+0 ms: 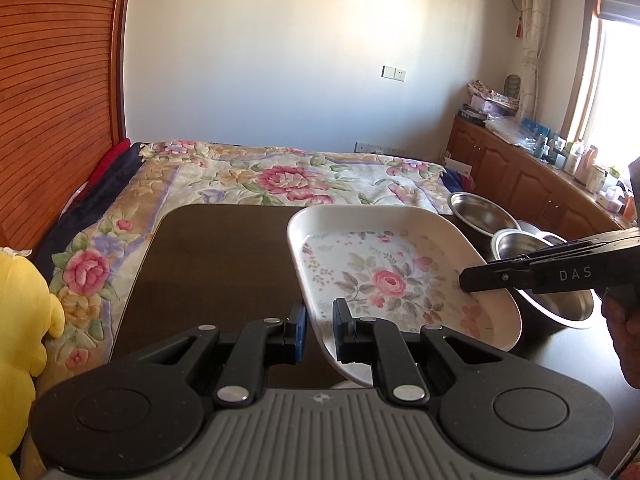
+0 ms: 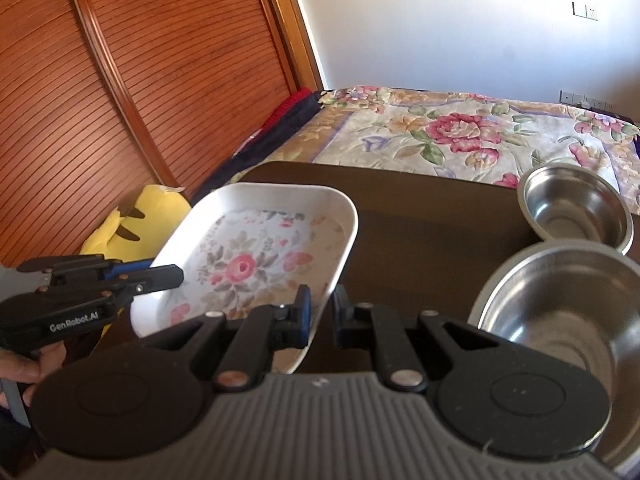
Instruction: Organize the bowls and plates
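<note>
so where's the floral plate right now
The floral plate is tilted above the dark table, gripped by both grippers on opposite rims, left of the steel bowls.

A dark desk [image 1: 224,264] occupies the frame centre. A bed with a floral bedspread [image 1: 288,178] lies behind it. A yellow plush toy [image 1: 20,312] sits lower left. Wooden cabinets [image 1: 516,176] stand at right.

Daylight is admitted through the window [image 1: 616,92], which is overexposed to white. The wall [image 1: 280,60] is evenly lit. Glare is seen on the dark table [image 1: 224,248]. Straight lines are bent near the edges by fisheye distortion.
</note>
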`<action>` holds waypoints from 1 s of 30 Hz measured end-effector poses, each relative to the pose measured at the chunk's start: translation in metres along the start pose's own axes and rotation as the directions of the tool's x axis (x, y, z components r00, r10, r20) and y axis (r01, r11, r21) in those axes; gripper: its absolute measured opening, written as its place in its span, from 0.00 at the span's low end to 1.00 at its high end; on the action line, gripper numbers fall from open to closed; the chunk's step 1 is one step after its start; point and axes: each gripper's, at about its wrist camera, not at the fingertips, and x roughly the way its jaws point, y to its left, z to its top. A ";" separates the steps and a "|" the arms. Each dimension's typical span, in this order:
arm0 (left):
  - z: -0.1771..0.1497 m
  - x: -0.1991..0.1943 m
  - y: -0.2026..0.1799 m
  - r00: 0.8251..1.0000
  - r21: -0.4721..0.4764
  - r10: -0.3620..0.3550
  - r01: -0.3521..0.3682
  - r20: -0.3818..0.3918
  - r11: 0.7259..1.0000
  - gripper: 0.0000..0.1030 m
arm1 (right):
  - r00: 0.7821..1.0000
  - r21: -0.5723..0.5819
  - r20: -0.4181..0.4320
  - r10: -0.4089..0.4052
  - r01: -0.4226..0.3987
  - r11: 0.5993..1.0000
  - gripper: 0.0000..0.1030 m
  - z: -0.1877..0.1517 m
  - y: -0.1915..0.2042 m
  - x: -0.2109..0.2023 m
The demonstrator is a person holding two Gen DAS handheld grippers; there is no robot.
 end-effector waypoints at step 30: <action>-0.078 -0.048 -0.022 1.000 0.003 -0.015 0.015 -0.022 1.000 0.15 | 0.998 0.000 0.063 0.031 -0.031 1.000 0.13 -0.081 0.018 -0.039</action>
